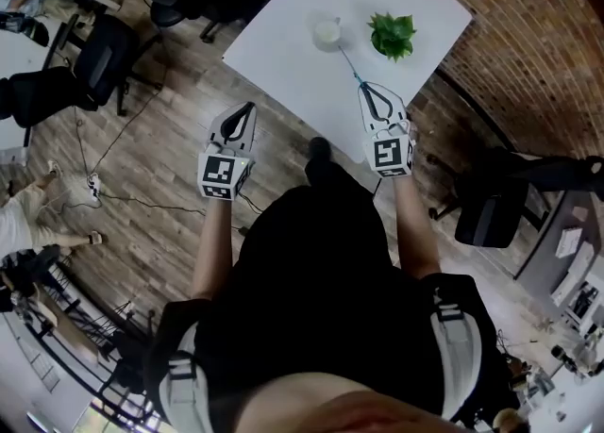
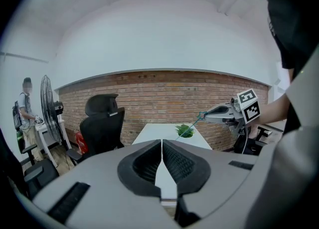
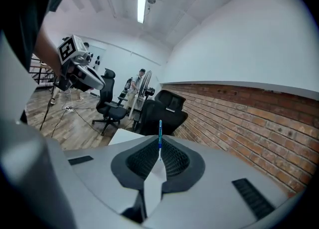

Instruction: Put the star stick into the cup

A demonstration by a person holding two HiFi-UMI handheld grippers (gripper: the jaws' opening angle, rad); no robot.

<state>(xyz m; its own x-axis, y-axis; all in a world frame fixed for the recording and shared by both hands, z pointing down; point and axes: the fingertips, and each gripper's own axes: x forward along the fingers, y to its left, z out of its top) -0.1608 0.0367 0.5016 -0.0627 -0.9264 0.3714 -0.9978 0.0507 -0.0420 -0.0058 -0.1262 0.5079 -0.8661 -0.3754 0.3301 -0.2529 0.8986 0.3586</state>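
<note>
Head view only, cup [image 1: 327,33] beside plant [image 1: 393,34]

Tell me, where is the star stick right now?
In the head view, right of centre: the right gripper pinches the star stick, its tip angled over the white table toward the cup beside the plant.

Brick wall [image 1: 528,35]; wood-plank floor [image 1: 179,186]; white table [image 1: 283,54]; black office chairs [image 1: 104,58]; ceiling strip light [image 3: 142,3]

Your left gripper [image 2: 162,144]: jaws pressed together, nothing between. Beyond them, white worktop [image 2: 155,134] with plant [image 2: 186,131]. At right, your right gripper [image 2: 207,115] grips the star stick [image 2: 192,124].
</note>
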